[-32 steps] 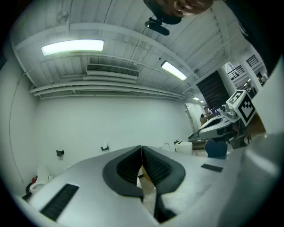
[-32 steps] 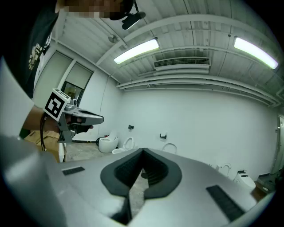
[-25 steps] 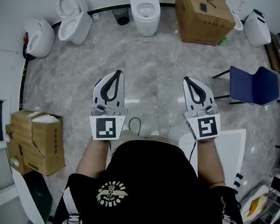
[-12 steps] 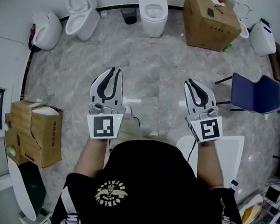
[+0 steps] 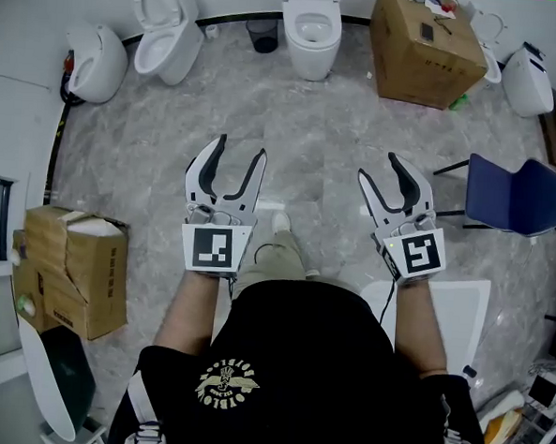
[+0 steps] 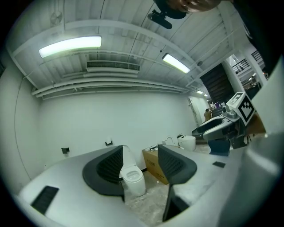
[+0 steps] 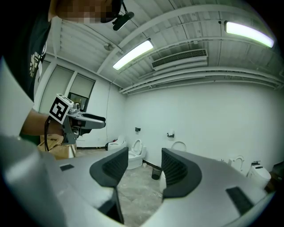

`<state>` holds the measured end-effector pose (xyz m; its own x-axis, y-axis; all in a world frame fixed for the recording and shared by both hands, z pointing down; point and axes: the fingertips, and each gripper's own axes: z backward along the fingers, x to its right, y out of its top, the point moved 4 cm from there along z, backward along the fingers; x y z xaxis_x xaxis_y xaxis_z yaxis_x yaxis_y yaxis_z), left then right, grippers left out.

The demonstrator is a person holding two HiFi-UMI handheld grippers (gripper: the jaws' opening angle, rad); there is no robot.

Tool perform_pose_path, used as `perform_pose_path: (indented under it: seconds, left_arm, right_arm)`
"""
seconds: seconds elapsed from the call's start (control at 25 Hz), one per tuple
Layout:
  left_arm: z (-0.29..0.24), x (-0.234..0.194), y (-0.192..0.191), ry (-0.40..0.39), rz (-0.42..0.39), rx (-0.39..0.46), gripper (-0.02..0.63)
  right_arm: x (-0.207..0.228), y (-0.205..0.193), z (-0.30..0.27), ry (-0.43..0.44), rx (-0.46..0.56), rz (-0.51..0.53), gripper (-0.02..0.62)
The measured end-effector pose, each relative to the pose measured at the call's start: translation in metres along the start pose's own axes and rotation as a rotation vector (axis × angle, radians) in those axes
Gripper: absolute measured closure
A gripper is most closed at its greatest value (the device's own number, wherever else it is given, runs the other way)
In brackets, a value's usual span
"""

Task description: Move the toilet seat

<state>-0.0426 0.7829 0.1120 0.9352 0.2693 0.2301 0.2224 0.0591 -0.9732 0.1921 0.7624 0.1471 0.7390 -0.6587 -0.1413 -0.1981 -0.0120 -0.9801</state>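
Both grippers hang in mid-air over the floor, well short of the toilets along the far wall. My left gripper point(image 5: 238, 152) is opening and nothing lies between its fingers. My right gripper point(image 5: 380, 168) is opening as well, with an empty gap. A white toilet point(image 5: 311, 29) stands straight ahead at the wall. In the left gripper view that toilet point(image 6: 133, 179) shows far off between the jaws of the left gripper point(image 6: 140, 159). The right gripper point(image 7: 144, 160) looks toward a toilet with a raised lid point(image 7: 135, 153).
More toilets point(image 5: 167, 33) point(image 5: 95, 60) point(image 5: 529, 80) line the wall. A large cardboard box point(image 5: 425, 42) sits at the back right, a black bin point(image 5: 264, 35) beside the middle toilet. A blue chair point(image 5: 514, 195) stands right, a cardboard box point(image 5: 68, 269) at the left.
Both grippers have gone from shut to wide open. The view has shifted slightly toward the toilets.
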Motion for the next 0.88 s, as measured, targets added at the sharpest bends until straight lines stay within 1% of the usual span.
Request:
perform_pose_path:
  seconds: [0.24, 0.48, 0.56, 0.72, 0.88]
  left_arm:
    - [-0.05, -0.018, -0.015, -0.018, 0.001, -0.025, 0.376]
    - [-0.093, -0.047, -0.018, -0.021, 0.024, -0.001, 0.376]
    - [-0.108, -0.054, -0.017, -0.023, 0.018, 0.007, 0.376]
    - [-0.137, -0.063, -0.02, -0.045, 0.011, 0.009, 0.376]
    - [-0.158, -0.074, -0.028, -0.066, 0.007, -0.008, 0.376]
  right_arm:
    - [0.024, -0.002, -0.042, 0.013, 0.004, 0.003, 0.368]
    - [0.045, 0.0, -0.089, 0.011, -0.009, -0.007, 0.368]
    - [0.055, 0.003, -0.104, 0.009, -0.008, -0.011, 0.37]
    - [0.068, 0.002, -0.127, 0.002, -0.014, -0.02, 0.368]
    - [0.075, 0.003, -0.149, -0.007, -0.026, -0.025, 0.368]
